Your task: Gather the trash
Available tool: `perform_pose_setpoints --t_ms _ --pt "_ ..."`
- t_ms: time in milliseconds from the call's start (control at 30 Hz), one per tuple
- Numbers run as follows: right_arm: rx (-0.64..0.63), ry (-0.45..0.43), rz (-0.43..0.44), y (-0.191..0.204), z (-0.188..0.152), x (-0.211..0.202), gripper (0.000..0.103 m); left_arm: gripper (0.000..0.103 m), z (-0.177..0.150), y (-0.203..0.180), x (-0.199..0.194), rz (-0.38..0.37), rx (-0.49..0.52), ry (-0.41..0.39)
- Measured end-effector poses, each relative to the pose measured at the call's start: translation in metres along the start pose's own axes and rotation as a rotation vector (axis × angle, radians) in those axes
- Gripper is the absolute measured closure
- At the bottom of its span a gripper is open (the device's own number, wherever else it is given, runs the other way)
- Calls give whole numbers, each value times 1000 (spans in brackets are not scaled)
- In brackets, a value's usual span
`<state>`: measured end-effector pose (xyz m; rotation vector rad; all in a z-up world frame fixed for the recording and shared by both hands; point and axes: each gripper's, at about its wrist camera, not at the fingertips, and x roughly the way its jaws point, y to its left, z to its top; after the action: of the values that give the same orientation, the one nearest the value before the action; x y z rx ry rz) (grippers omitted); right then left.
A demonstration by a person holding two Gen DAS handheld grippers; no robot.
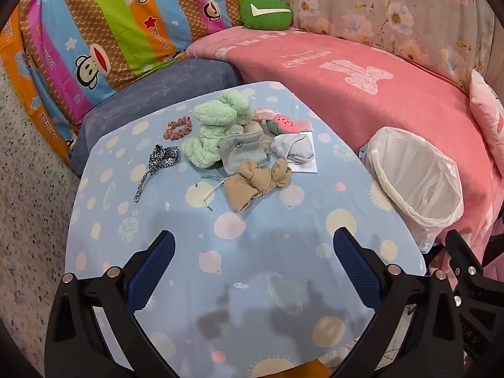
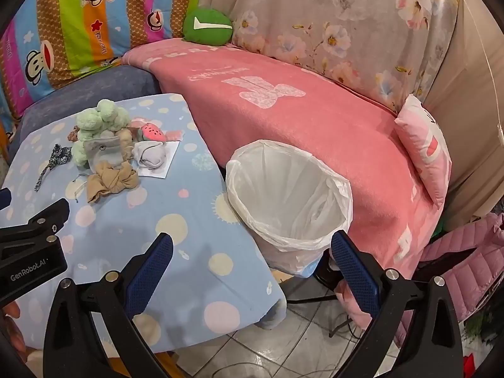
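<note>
A pile of soft items lies on the blue spotted tablecloth (image 1: 239, 261): a beige knotted cloth (image 1: 256, 182), fluffy green cloth (image 1: 217, 119), a grey pouch (image 1: 242, 154), a grey sock (image 1: 294, 148) on white paper, a watermelon-print piece (image 1: 282, 124), a brown scrunchie (image 1: 178, 128) and a leopard-print tie (image 1: 160, 160). A white-lined bin (image 1: 415, 176) stands at the table's right edge; it also shows in the right wrist view (image 2: 289, 195). My left gripper (image 1: 253, 271) is open and empty, above the near table. My right gripper (image 2: 252, 271) is open and empty, near the bin's front rim.
A pink blanket (image 2: 315, 119) covers the sofa behind the table, with a green cushion (image 1: 266, 11) and a pink pillow (image 2: 425, 154). A blue-grey cushion (image 1: 151, 94) sits at the back left. Tiled floor with cables (image 2: 299, 340) lies below the table's right edge.
</note>
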<state>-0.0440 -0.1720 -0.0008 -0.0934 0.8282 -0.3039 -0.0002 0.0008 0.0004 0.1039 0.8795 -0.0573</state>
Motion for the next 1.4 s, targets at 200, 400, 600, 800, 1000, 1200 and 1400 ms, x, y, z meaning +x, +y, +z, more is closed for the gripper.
perform_pose_setpoints --t_ms 200,400,600,800,1000,1200,1400 --pt "1 -2 -1 0 1 1 7 7 1 1 0 -1 11 -1" --pt "-5 1 -4 3 2 0 7 7 -5 -4 4 2 16 -1" --pt "-8 -8 -9 1 1 0 7 7 -2 -3 4 0 16 2" --pt "-9 -8 -11 2 5 -2 7 7 -1 -2 1 1 9 4" --pt "-10 -10 -13 3 4 -2 7 7 0 -1 -1 -2 10 -3" --pt "-12 -10 -14 2 5 -3 7 7 -2 0 -1 -3 7 0" --pt "-13 -11 -18 1 6 -3 7 7 -1 2 -1 -6 10 -1"
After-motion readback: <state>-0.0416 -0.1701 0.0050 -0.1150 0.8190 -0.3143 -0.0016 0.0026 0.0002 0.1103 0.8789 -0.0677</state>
